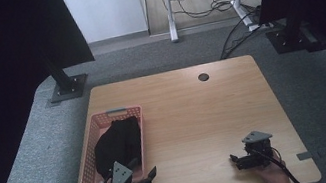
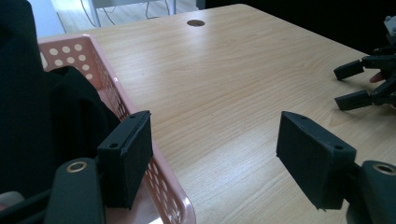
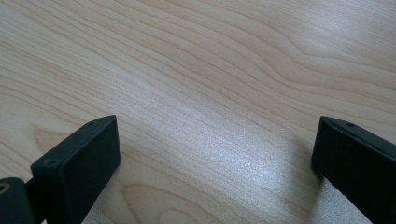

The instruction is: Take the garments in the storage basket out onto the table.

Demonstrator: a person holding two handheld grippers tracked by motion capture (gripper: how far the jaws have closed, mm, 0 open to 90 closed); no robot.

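One wooden table [image 1: 191, 117] carries everything. Pink perforated basket [image 1: 90, 135] sits on its left half, near the front edge; black cloth [image 1: 116, 143] lies bundled inside it, heaped above the rim. Left gripper [image 1: 148, 175] rests at the basket's near right corner, jaws spread wide with nothing between them; in the left gripper view one jaw stands over the basket's rim [image 2: 175, 198], the other over bare wood. Right gripper [image 1: 237, 161] rests on the table's right front, well apart from the basket, jaws likewise wide, bare wood [image 3: 210, 93] between them.
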